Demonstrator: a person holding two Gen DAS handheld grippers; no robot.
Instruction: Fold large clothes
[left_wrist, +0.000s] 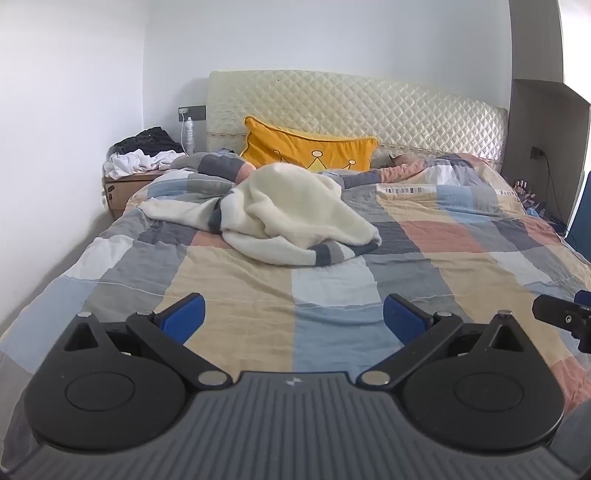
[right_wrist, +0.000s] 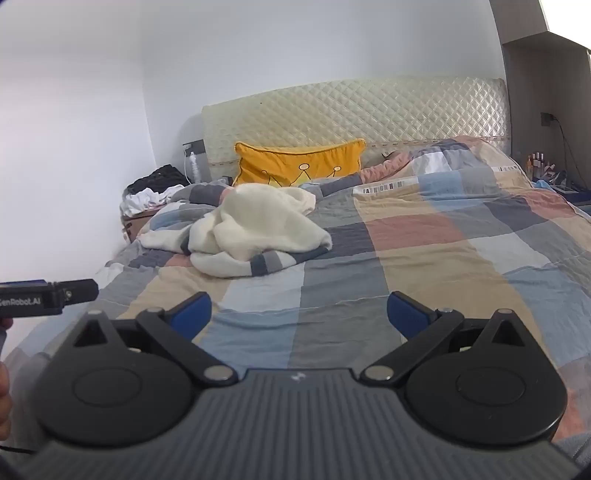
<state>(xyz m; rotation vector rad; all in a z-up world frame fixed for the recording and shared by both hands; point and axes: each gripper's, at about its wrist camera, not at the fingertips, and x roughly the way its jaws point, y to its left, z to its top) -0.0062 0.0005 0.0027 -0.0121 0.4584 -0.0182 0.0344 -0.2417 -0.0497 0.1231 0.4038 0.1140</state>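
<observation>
A cream fleece garment (left_wrist: 291, 214) with grey and dark blue striped edges lies crumpled in a heap on the checked bedspread (left_wrist: 258, 288), toward the head of the bed. It also shows in the right wrist view (right_wrist: 255, 229). My left gripper (left_wrist: 293, 319) is open and empty, held above the foot of the bed, well short of the garment. My right gripper (right_wrist: 299, 315) is open and empty too, beside the left one. Part of the right gripper shows at the left wrist view's right edge (left_wrist: 561, 314).
A yellow crown pillow (left_wrist: 310, 147) leans on the quilted headboard (left_wrist: 369, 107). A bedside box holds piled clothes (left_wrist: 140, 155) at the left by the wall. Small bottles (right_wrist: 539, 162) and cables stand at the right of the bed.
</observation>
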